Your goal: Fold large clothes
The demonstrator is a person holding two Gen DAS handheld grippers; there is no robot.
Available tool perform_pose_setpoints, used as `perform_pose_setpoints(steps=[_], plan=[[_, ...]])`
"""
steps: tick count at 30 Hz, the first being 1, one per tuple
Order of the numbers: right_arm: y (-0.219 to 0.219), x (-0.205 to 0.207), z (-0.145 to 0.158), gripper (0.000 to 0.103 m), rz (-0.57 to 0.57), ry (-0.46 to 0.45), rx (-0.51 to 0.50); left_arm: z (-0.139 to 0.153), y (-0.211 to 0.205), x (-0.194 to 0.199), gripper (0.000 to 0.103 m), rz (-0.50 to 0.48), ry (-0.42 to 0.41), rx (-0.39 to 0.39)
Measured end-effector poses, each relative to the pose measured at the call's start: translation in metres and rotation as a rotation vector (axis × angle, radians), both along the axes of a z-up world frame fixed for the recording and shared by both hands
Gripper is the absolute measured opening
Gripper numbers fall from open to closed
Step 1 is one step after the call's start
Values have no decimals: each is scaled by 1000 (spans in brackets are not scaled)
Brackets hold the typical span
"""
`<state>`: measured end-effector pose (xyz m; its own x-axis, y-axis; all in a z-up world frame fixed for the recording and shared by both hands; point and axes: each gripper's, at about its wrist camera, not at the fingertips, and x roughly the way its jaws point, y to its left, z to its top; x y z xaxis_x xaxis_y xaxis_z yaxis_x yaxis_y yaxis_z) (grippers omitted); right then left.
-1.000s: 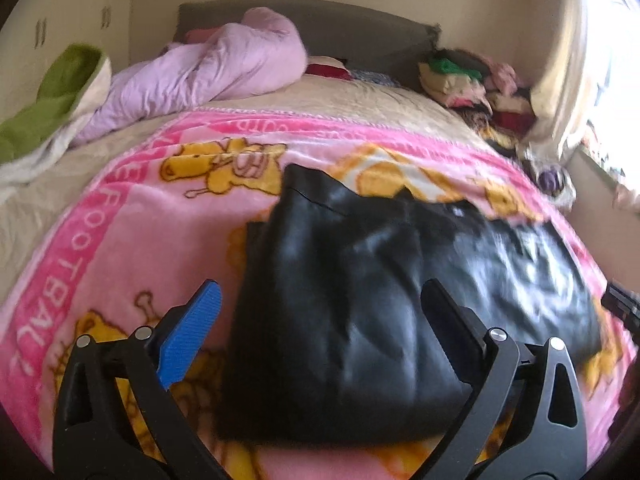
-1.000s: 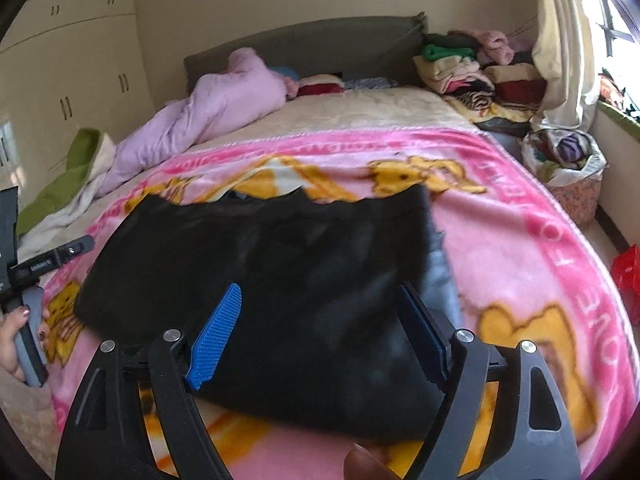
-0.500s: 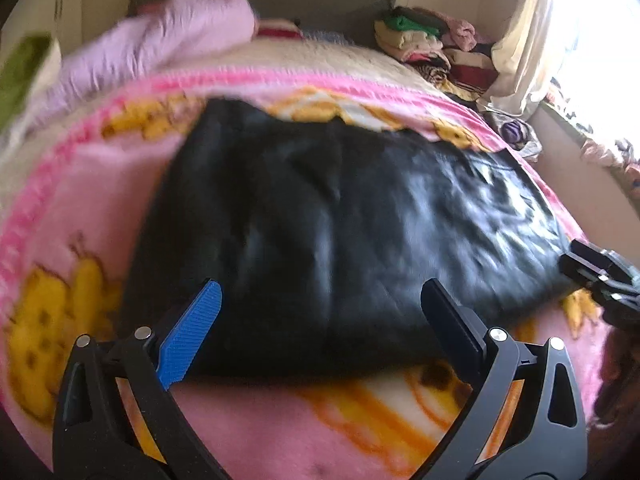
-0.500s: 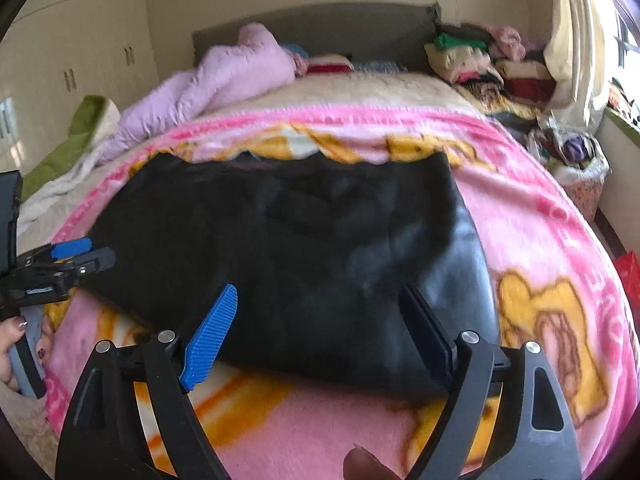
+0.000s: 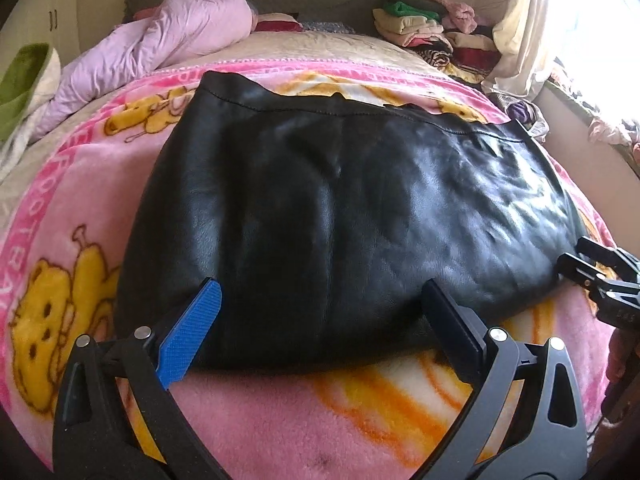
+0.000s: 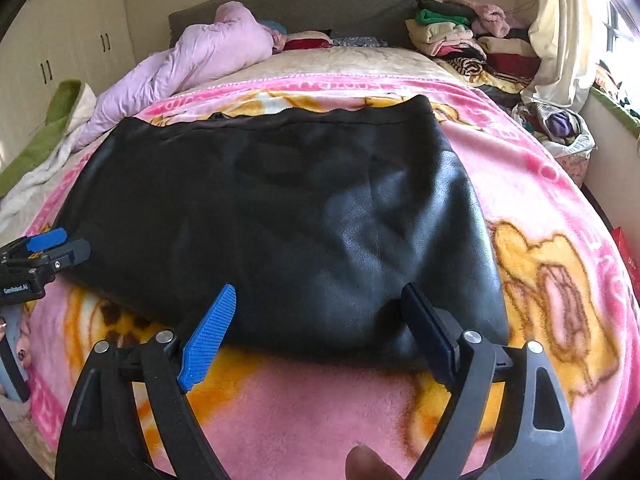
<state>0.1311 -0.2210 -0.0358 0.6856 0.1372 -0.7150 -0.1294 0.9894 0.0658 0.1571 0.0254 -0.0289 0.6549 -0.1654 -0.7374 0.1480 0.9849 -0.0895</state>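
Observation:
A black leather garment [image 5: 344,208] lies folded flat on a pink cartoon blanket [image 5: 312,412] on the bed; it also shows in the right wrist view [image 6: 280,216]. My left gripper [image 5: 320,312] is open and empty, its fingertips hovering over the garment's near edge toward its left end. My right gripper [image 6: 320,312] is open and empty over the near edge toward the right end. Each gripper appears at the edge of the other's view, the right one [image 5: 600,276] and the left one [image 6: 36,260].
A lilac duvet [image 6: 192,60] is bunched at the head of the bed. A stack of folded clothes [image 6: 464,36] sits at the far right by a curtain [image 6: 560,28]. A green and white cloth [image 6: 52,128] lies at the left. Wardrobe doors [image 6: 60,40] stand left.
Both grippers have pulled back toward the near edge of the bed. The garment now lies flatter and wider in view. Both stay open.

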Motion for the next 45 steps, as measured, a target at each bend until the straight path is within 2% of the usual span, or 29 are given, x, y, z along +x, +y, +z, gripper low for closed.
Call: perform_pose_setpoints(steps=[3,7,12,27,38,45], plan=[[3,-9,6,93,11,-26,6,3,-2,-5,93,1,-9,8],[6,-18,12,94,24,-46,17,7,5,-7,94,11,-27,-22],[17,-22,17,94,48,-64,-1,12,20,-7,94,73,-47,-47],[63,-17,29,94,140,-76,36,22,67,-9,94,204,-83,-126],[105,-6,29,94,214,-74,28,18,91,-1,94,239,-61,-161],[117,4,22,94,226,-61,11,10,111,14,94,264,-24,-249]])
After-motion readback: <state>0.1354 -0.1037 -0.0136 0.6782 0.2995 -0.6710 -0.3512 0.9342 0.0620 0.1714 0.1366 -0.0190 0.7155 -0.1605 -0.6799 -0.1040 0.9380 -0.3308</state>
